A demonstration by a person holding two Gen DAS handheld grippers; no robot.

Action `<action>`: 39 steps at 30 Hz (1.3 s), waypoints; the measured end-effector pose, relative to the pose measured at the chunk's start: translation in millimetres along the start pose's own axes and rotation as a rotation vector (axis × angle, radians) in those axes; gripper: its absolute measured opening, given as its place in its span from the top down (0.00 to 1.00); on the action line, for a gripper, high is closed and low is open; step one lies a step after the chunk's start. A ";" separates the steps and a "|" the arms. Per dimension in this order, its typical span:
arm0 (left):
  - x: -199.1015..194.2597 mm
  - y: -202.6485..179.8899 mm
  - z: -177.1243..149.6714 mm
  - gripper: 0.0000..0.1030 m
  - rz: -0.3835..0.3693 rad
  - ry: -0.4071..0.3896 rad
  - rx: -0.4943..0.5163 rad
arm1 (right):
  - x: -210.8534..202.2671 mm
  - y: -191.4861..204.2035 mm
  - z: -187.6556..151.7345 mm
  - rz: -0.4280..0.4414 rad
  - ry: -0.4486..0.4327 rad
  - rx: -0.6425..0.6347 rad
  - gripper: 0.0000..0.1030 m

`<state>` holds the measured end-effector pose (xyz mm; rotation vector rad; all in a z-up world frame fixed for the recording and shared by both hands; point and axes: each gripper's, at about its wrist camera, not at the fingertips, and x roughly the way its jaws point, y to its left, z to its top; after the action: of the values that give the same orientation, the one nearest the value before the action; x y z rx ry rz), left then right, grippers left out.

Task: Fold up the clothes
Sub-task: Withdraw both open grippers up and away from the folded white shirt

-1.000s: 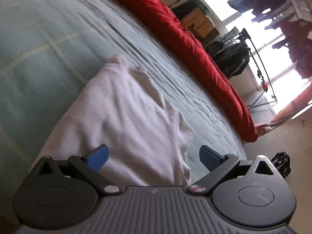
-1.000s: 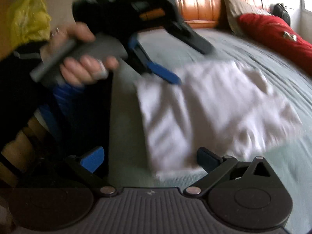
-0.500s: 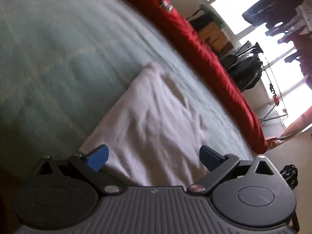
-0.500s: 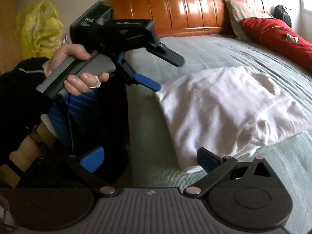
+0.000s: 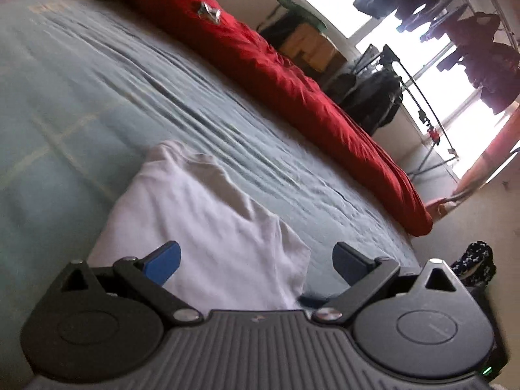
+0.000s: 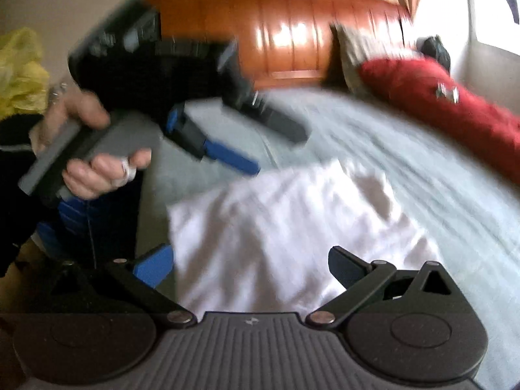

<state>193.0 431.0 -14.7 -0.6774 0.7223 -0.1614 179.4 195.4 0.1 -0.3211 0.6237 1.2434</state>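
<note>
Both claws, left claw (image 5: 256,261) and right claw (image 6: 250,265), are held wide apart, empty. The folded white shirt (image 6: 292,234) is now seen closer beneath the right claw than before, on the bed (image 5: 97,74).

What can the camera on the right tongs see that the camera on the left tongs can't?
Only the right wrist view shows the orange wooden headboard, a yellow bag, and the person's hand holding the left tongs, open above the cloth. Only the left wrist view shows the bright window, dark clothes hanging in front of it, and cardboard boxes. Both show the white garment lying on the blue-green bedspread, the red blanket, and open tongs with nothing gripped, like the right tongs.
</note>
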 end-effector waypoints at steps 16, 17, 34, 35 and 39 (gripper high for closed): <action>70.4 26.3 43.8 0.07 0.066 -0.005 -0.055 | 22.6 -9.9 -27.1 -0.014 0.038 0.038 0.00; 72.8 30.6 46.3 0.08 0.076 -0.018 -0.066 | 24.1 -8.4 -26.2 -0.017 0.040 0.033 0.00; 31.2 4.3 16.7 0.09 0.036 -0.044 0.009 | -12.6 -44.5 1.9 -0.021 -0.141 0.085 0.00; 28.2 1.7 14.6 0.09 0.041 -0.036 0.019 | -7.4 -55.4 4.7 -0.055 -0.132 0.105 0.00; 22.9 1.6 8.9 0.07 0.051 0.004 0.046 | 24.0 -94.5 0.5 -0.103 -0.035 0.227 0.00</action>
<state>215.9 428.6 -23.6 -0.6143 0.7368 -0.1324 273.5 185.4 -23.8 -0.1404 0.7025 1.0659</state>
